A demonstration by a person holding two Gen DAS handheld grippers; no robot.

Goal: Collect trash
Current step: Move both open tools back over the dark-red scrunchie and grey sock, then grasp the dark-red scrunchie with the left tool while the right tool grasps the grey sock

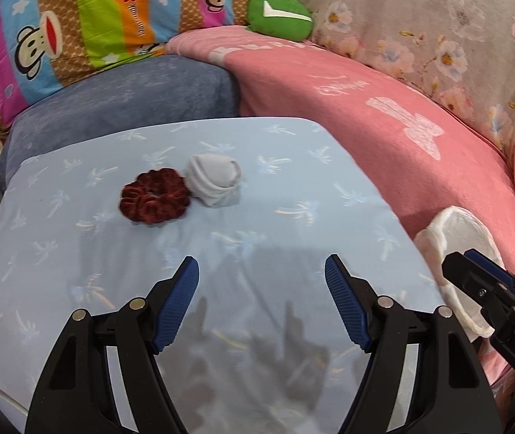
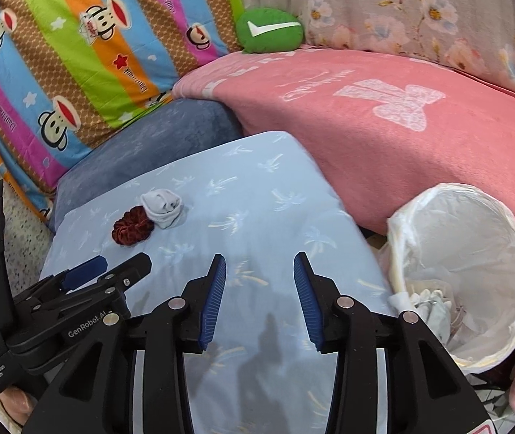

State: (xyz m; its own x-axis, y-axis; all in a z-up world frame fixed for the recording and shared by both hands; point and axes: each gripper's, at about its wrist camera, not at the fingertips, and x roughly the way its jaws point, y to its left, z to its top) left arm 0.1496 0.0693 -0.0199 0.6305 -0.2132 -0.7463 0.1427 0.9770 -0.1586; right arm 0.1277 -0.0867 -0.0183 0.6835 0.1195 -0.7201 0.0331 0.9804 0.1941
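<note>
surface: pale blue palm-print cushion (image 1: 293,188) among a pink blanket (image 2: 420,152), a striped monkey-print pillow (image 2: 76,58) and a green plush (image 2: 270,30). on it, touching: dark red scrunchie (image 1: 154,195) and rolled grey sock (image 1: 216,181). lined bin (image 2: 474,224) at its right, white crumpled trash (image 2: 427,303) inside; left gripper (image 1: 261,271) and right gripper (image 2: 259,271) both spread wide, holding nothing.

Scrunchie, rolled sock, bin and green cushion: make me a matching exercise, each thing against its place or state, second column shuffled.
Things:
1. scrunchie
2. rolled sock
3. bin
4. green cushion

Places or states:
A. lined with a white bag, right of the blue pillow
B. dark red, left of its neighbour on the blue pillow
C. at the back, on the pink blanket's far edge
D. pale grey, balled up

Pairs: 1-B, 2-D, 3-A, 4-C
</note>
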